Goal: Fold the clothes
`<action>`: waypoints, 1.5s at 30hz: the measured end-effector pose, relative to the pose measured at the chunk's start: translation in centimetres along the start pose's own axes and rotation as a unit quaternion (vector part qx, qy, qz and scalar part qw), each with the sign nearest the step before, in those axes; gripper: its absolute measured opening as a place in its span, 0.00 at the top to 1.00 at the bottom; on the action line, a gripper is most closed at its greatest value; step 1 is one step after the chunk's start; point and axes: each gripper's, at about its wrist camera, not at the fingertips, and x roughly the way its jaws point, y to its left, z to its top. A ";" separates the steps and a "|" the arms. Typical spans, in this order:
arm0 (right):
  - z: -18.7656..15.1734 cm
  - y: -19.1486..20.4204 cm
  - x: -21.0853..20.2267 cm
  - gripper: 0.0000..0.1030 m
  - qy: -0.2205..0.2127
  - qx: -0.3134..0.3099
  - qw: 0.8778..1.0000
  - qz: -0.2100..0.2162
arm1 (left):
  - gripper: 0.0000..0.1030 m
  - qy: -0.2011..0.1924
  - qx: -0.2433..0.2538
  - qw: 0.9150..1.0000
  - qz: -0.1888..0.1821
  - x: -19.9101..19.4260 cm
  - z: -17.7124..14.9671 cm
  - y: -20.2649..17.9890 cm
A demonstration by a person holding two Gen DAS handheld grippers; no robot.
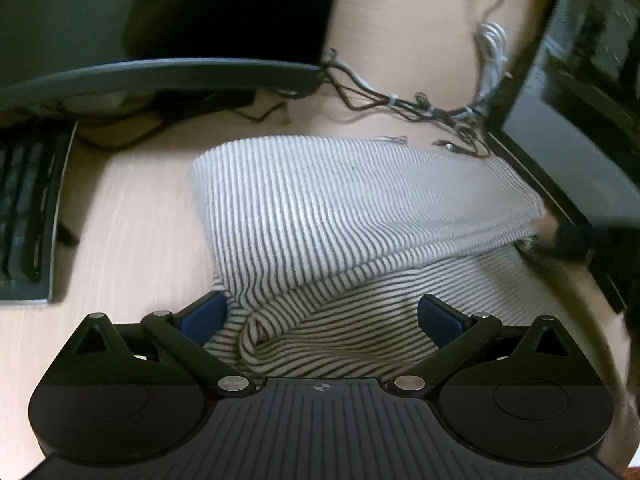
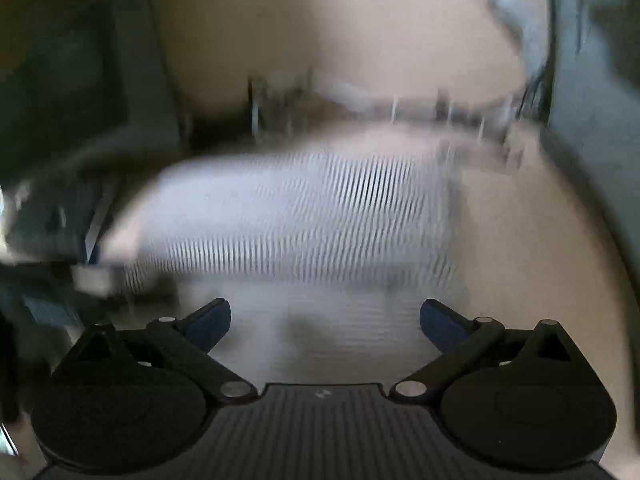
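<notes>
striped garment on pale wooden desk (keyboard beside).

A pale wood-grain tabletop carries office clutter: a dark keyboard at its left edge, a flat dark monitor base behind it, and a tangle of black and white cables trailing along the back toward a glossy black panel standing at the right; the right wrist view is heavily blurred
</notes>
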 end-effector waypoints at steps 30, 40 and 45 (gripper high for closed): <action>5.4 0.2 -1.8 0.96 -0.013 -0.039 0.996 0.074 | 0.00 -0.058 -0.158 0.986 0.011 -11.0 1.4 9.7; -5.4 4.6 -6.3 0.96 0.042 -0.012 0.998 0.048 | 0.00 -0.052 -0.087 0.993 -0.061 -10.5 3.1 6.8; -8.3 5.7 -7.4 0.95 0.061 -0.011 0.998 0.030 | 0.00 -0.040 -0.066 0.993 -0.084 -10.3 3.0 5.2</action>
